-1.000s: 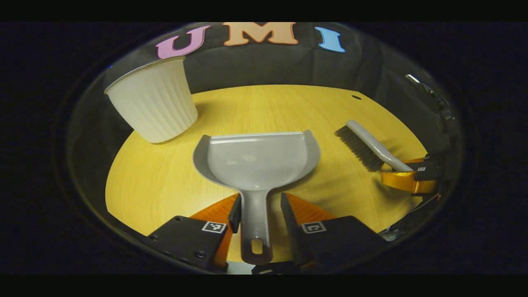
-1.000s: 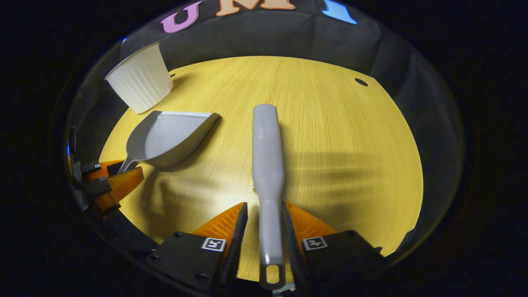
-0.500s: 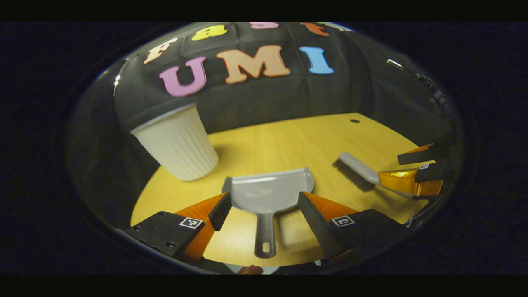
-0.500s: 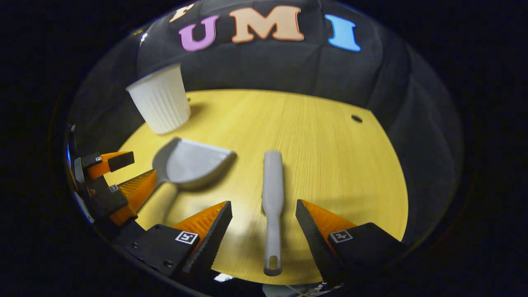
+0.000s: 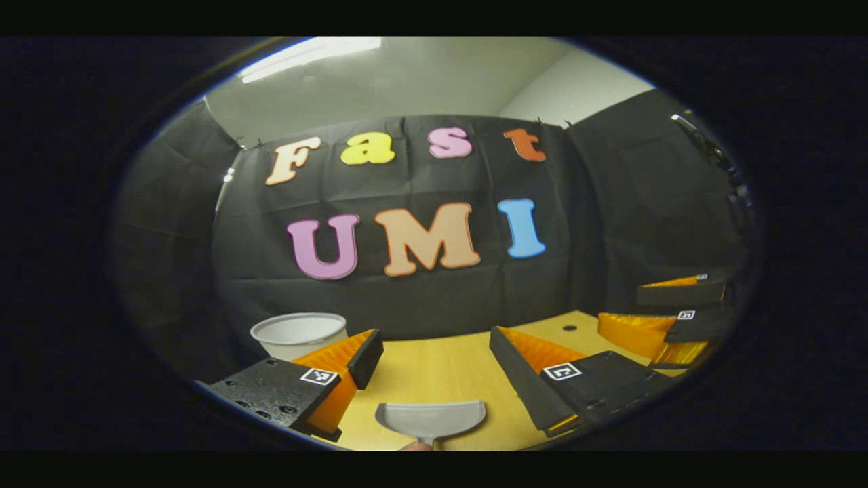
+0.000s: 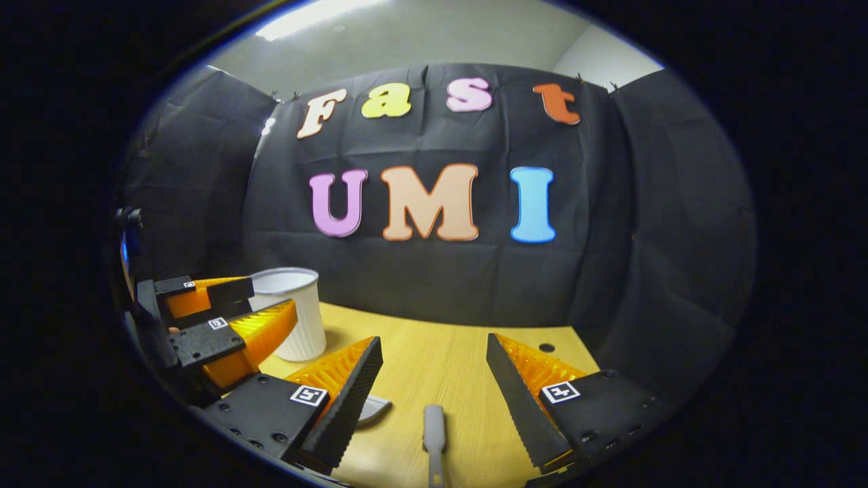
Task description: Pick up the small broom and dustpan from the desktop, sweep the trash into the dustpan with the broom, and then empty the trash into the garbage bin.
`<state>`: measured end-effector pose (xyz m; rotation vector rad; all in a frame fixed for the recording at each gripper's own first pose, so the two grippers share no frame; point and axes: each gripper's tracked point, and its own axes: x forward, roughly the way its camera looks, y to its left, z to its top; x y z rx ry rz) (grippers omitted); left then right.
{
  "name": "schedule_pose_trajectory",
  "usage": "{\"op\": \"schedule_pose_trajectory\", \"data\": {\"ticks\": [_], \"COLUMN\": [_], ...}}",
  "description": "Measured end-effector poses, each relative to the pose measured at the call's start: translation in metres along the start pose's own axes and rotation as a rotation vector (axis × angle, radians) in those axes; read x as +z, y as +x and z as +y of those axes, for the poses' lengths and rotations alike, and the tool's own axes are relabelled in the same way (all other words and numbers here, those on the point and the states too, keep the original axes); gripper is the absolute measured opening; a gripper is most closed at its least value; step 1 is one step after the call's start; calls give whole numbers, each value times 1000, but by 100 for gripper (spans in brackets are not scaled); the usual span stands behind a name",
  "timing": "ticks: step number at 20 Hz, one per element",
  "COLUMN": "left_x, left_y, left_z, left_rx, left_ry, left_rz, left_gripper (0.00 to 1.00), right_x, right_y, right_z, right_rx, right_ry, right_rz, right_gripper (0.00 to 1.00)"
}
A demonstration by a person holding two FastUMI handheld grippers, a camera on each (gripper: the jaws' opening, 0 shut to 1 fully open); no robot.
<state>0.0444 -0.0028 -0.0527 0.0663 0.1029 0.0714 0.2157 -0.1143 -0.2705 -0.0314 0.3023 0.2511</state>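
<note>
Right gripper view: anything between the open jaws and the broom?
Nothing. The broom lies on bare desktop below the right gripper.

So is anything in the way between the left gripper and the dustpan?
Nothing visible is. The left gripper has its jaws open, and the dustpan lies on the bare wooden table just below them. The white bin stands off to the side.

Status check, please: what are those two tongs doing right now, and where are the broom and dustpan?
Both tongs open, empty, raised. Dustpan and broom flat on table. Bin upright, nothing blocking.
</note>
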Motion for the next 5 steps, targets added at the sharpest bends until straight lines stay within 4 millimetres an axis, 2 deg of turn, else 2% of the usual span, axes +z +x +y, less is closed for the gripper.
{"op": "schedule_pose_trajectory", "data": {"ticks": [1,2,3,5], "left_x": [13,23,30,41], "left_y": [-1,-3,-7,-15], "left_z": [-1,-4,-4,-5], "left_rx": [-5,-11,-12,-16], "left_ry": [-30,-57,-77,-92], "left_rz": [-31,-51,-67,-85], "left_gripper": [100,94,94,93], "right_x": [4,5,-6,-14], "right_y": [-5,-9,-8,-8], "right_z": [-6,-12,-11,-18], "right_rx": [-24,-38,-44,-58], "right_ry": [17,40,60,86], "right_rz": [-53,-79,-87,-92], "right_gripper": [98,99,98,98]}}
